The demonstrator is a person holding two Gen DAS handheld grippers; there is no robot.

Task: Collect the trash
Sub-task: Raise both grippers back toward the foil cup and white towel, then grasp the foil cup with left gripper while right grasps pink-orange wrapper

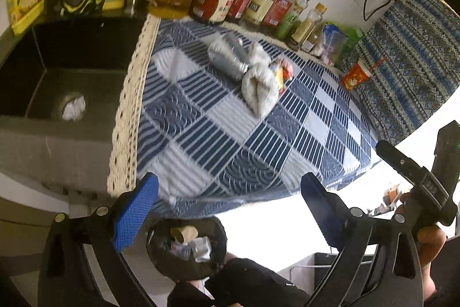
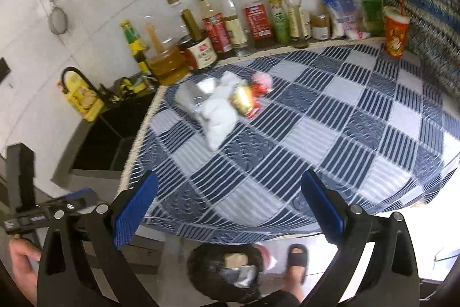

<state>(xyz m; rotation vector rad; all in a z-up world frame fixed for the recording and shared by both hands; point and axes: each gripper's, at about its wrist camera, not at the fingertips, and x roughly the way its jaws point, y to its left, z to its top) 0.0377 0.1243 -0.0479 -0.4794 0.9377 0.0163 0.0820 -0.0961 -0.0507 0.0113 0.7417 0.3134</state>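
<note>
A pile of trash lies on the blue checked cloth: a crushed clear plastic bottle (image 1: 230, 59), crumpled white paper (image 1: 258, 85) and a yellow-red wrapper (image 1: 283, 71). The right wrist view shows the same bottle (image 2: 189, 97), paper (image 2: 218, 114) and wrapper (image 2: 244, 101). A black bin (image 1: 187, 246) with trash inside stands on the floor below the counter edge, also in the right wrist view (image 2: 227, 272). My left gripper (image 1: 230, 209) is open and empty above the bin. My right gripper (image 2: 230, 203) is open and empty at the counter's front edge.
A dark sink (image 1: 66, 71) lies left of the cloth, with white paper in its drain (image 1: 73, 107). Sauce and oil bottles (image 2: 230, 19) line the back wall. An orange cup with a straw (image 2: 396, 30) stands at the far right. A sandalled foot (image 2: 297, 258) is beside the bin.
</note>
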